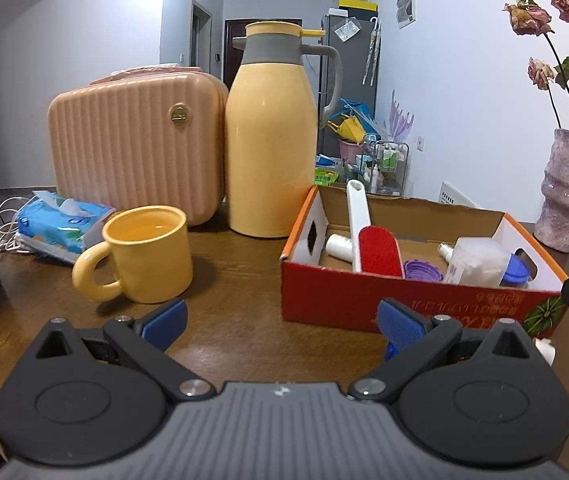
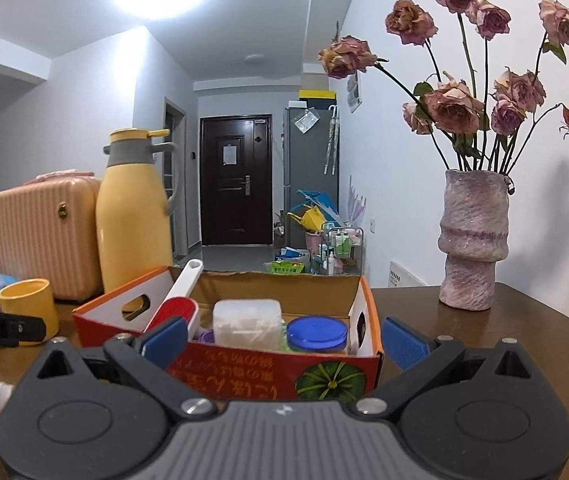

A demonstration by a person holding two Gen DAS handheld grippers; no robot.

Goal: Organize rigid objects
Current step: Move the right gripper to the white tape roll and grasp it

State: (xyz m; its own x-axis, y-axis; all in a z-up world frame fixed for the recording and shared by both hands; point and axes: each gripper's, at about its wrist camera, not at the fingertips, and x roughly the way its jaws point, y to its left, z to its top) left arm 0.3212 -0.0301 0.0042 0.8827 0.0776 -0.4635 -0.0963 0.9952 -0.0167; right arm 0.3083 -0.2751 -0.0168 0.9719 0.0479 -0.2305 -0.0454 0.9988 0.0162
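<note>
Red cardboard box (image 2: pixel 244 372) on the wooden table (image 1: pixel 224 280), contents partly hidden behind its front wall: red-bristled lint brush (image 1: pixel 378 250), blue-lidded jar (image 2: pixel 316 334), frosted plastic container (image 2: pixel 246 324). Left gripper (image 1: pixel 280 322) and right gripper (image 2: pixel 282 340): jaws wide apart, empty. Glossy yellow mug (image 1: pixel 148 254) stands left of box.

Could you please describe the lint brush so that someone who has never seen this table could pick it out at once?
Find the red cardboard box on the wooden table, right of the tall yellow thermos jug. The lint brush leans at its left end. It alone has a long white handle poking above the rim and a red bristle pad.
</note>
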